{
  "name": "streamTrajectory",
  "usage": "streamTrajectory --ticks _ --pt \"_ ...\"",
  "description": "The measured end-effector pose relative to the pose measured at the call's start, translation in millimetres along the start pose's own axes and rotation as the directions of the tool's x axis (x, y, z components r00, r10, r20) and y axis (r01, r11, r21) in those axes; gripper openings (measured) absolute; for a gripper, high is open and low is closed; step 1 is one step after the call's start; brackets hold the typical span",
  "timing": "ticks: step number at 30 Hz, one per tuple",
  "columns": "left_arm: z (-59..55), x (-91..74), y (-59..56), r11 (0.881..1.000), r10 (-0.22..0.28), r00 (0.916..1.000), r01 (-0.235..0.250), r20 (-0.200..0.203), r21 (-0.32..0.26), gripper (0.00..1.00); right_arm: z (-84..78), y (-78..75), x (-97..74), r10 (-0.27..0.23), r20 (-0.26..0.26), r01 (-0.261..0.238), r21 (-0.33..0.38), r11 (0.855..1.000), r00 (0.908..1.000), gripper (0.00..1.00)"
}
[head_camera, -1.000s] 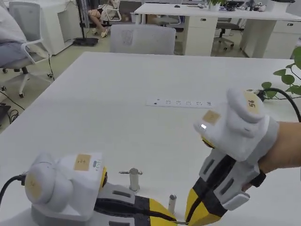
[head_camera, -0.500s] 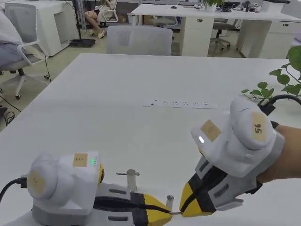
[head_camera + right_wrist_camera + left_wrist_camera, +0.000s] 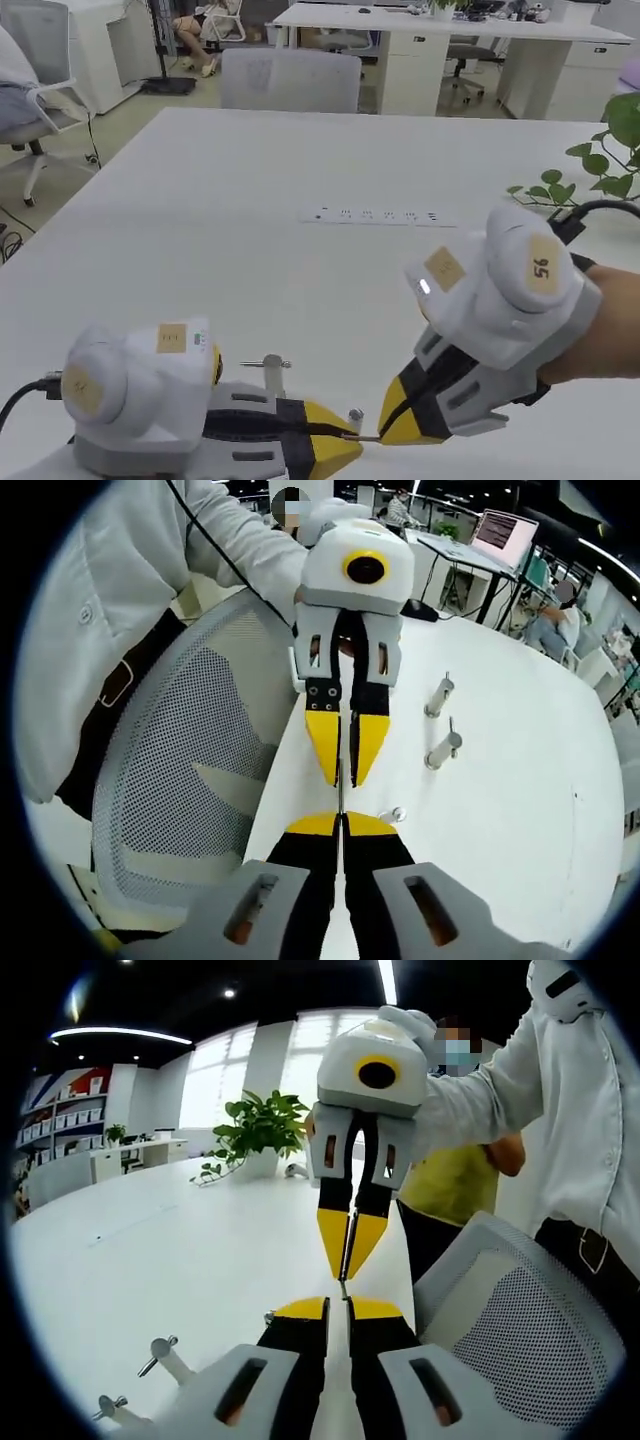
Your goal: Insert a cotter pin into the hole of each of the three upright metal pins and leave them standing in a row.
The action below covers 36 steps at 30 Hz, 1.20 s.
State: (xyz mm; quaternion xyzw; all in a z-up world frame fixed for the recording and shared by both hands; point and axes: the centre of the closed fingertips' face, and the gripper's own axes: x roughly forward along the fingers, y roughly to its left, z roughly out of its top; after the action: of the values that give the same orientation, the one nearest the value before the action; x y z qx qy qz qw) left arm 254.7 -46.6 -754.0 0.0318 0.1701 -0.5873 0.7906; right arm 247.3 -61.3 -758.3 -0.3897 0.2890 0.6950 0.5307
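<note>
The left gripper (image 3: 350,447) and the right gripper (image 3: 385,437) are built alike: a rounded white housing, black jaw arms flanked by slotted white plates, yellow wedge-shaped tips, and a tan square sticker (image 3: 172,338) on the shell. The right one's round end cap carries a printed number (image 3: 541,268). A black cable (image 3: 20,398) leaves the rear of the left gripper and a second black cable (image 3: 600,205) leaves the right, while the person wears a white long-sleeved shirt (image 3: 590,1110) and dark trousers (image 3: 600,1290).
</note>
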Motion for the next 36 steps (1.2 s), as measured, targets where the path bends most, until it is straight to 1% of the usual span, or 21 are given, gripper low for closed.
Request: streamTrajectory --ticks 2,3,5,7,10,13,16,17,20,22,24,26,28,30,32,36 --pt "-2.5 -0.1 3.1 1.000 0.004 1.0000 -0.004 0.000 -0.008 0.10 -4.1 -1.3 0.1 -0.008 -0.007 0.009 0.011 1.000 0.9999 0.01" --pt "-4.2 -0.2 5.4 1.000 0.012 0.9999 -0.012 -0.002 -0.003 0.11 -6.6 -1.9 0.0 -0.013 -0.012 0.013 0.017 1.000 0.9998 0.01" --pt "-9.8 0.0 12.3 0.999 0.038 0.9991 -0.037 -0.018 0.011 0.14 -10.9 -4.1 -0.6 -0.022 -0.019 0.022 0.035 0.999 0.9996 0.01" --pt "-15.2 0.6 18.0 0.999 0.052 0.9982 -0.052 -0.028 0.014 0.15 -14.4 -5.6 -1.0 -0.028 -0.024 0.029 0.049 0.998 0.9993 0.01" --pt "-20.8 2.3 27.7 0.996 0.083 0.9960 -0.082 -0.034 0.033 0.20 -20.4 -7.9 -1.6 -0.036 -0.035 0.039 0.068 0.997 0.9987 0.01" --pt "-23.9 5.3 33.3 0.995 0.096 0.9946 -0.094 -0.038 0.043 0.21 -26.3 -9.4 -2.0 -0.042 -0.048 0.046 0.085 0.995 0.9979 0.01" --pt "-32.5 11.7 39.4 0.993 0.106 0.9928 -0.102 -0.056 0.065 0.21 -33.3 -11.5 -2.7 -0.051 -0.061 0.058 0.107 0.993 0.9968 0.01" --pt "-36.8 14.3 41.9 0.992 0.111 0.9915 -0.106 -0.069 0.069 0.21 -35.6 -12.4 -3.1 -0.056 -0.064 0.063 0.114 0.991 0.9964 0.01" --pt "-43.8 19.4 47.8 0.989 0.122 0.9892 -0.114 -0.082 0.090 0.20 -41.5 -14.0 -3.8 -0.061 -0.076 0.071 0.135 0.988 0.9952 0.01" --pt "-49.0 22.8 51.6 0.990 0.118 0.9889 -0.110 -0.090 0.087 0.20 -45.9 -15.7 -4.5 -0.067 -0.086 0.079 0.147 0.986 0.9940 0.01" --pt "-54.1 25.2 54.3 0.989 0.115 0.9877 -0.104 -0.106 0.106 0.19 -49.1 -17.9 -4.9 -0.073 -0.092 0.087 0.161 0.983 0.9931 0.01" --pt "-59.5 29.1 57.2 0.989 0.108 0.9872 -0.095 -0.117 0.111 0.18 -53.6 -20.9 -4.8 -0.081 -0.100 0.098 0.182 0.978 0.9917 0.01" --pt "-63.4 31.6 59.3 0.990 0.101 0.9867 -0.088 -0.127 0.106 0.18 -56.2 -22.6 -4.1 -0.085 -0.105 0.105 0.192 0.976 0.9908 0.01" --pt "-66.1 34.3 60.4 0.992 0.094 0.9873 -0.082 -0.128 0.100 0.18 -59.4 -24.1 -2.7 -0.088 -0.114 0.110 0.203 0.973 0.9896 0.01" --pt "-70.7 37.3 62.1 0.989 0.097 0.9848 -0.080 -0.144 0.122 0.17 -61.7 -25.1 -0.9 -0.088 -0.118 0.112 0.212 0.971 0.9891 0.01" --pt "-70.2 40.8 60.5 0.990 0.080 0.9873 -0.063 -0.137 0.129 0.14 -64.6 -26.0 2.3 -0.081 -0.123 0.107 0.225 0.968 0.9892 0.01"
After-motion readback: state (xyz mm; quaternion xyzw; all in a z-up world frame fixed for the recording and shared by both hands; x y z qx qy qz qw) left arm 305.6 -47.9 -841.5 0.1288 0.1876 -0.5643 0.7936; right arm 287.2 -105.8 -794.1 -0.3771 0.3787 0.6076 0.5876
